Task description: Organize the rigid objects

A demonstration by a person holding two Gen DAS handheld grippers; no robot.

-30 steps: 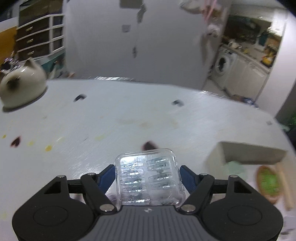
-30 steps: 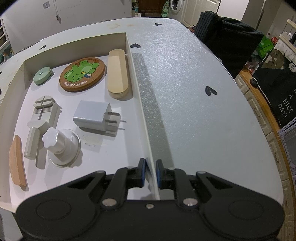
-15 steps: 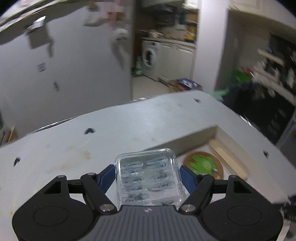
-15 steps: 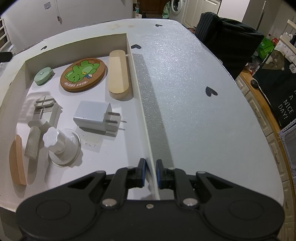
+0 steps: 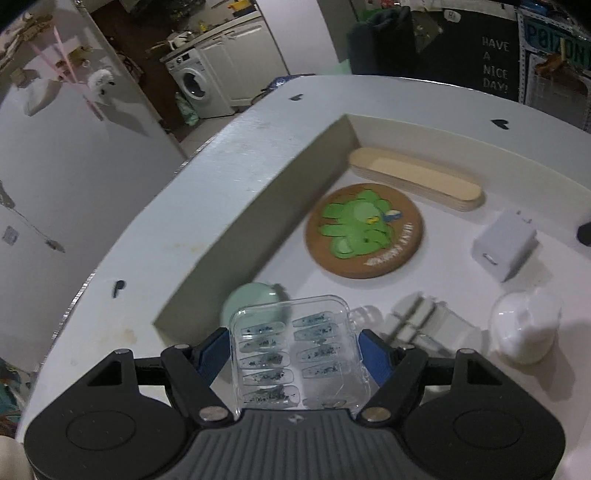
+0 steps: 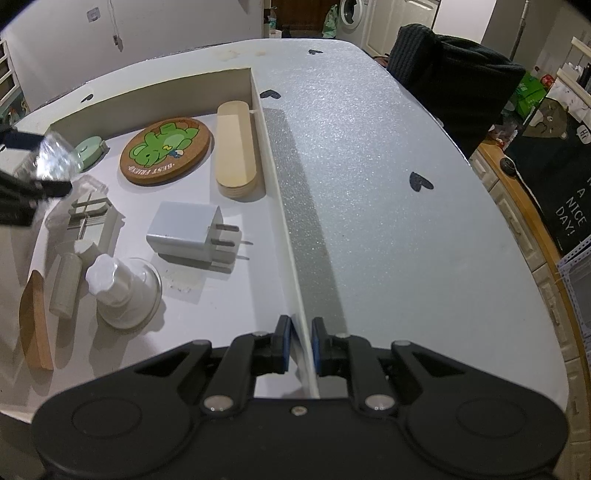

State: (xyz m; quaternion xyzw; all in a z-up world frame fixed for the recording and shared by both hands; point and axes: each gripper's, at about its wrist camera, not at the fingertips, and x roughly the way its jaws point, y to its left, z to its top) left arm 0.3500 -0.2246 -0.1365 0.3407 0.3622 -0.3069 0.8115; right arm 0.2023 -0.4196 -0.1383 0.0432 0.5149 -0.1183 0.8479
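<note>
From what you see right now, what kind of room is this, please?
Most likely a home kitchen or utility area. A washing machine stands under a cluttered counter, and a white table holds a shallow tray of household odds and ends.

Right gripper (image 6: 299, 345) clamps the near end of the white tray's right wall (image 6: 280, 206), blue pads on both faces. Inside tray: cork coaster (image 6: 166, 151) with green figure at far centre, pale wooden block (image 6: 236, 147) along right wall, white plug adapter (image 6: 188, 230) mid-tray, white knob (image 6: 122, 291) near left. Left gripper (image 6: 44, 162) enters at left edge, holding a clear plastic case (image 6: 55, 157) above the tray's left side.
</note>
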